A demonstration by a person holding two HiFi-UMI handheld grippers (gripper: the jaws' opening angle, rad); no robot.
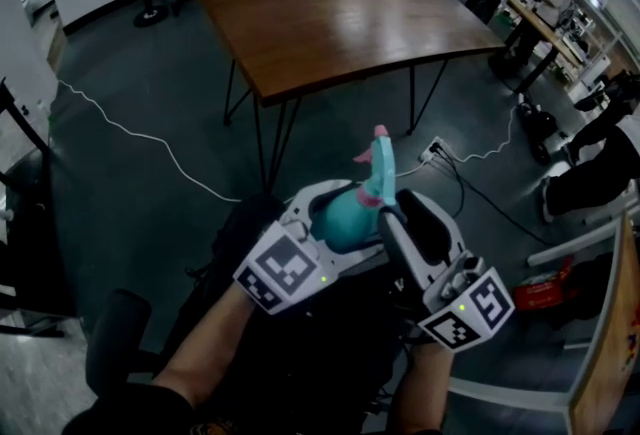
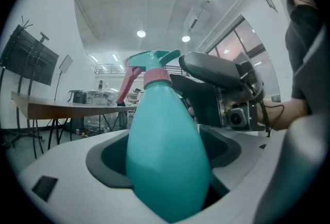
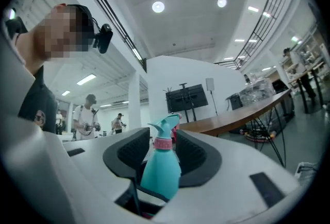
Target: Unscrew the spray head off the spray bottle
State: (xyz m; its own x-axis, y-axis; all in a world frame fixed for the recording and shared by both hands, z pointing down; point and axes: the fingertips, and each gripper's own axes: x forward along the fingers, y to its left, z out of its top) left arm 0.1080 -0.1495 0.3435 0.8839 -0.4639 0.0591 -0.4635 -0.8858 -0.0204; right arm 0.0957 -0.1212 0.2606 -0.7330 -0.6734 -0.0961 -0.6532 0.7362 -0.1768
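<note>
Head view: spray bottle (image 1: 345,218) in air over lap, short of wooden table (image 1: 330,13). Left gripper (image 1: 335,213) clamped on teal body; right gripper (image 1: 402,215) beside neck.

Left gripper view: long axis near upright, spray head (image 2: 153,61) on top, pink trigger (image 2: 125,84) hanging left.

Right gripper view: jaws apart, flanking pink collar (image 3: 163,141), not pressing. Best plan, as judged: close squarely on collar, hold body fixed, twist about bottle axis.
</note>
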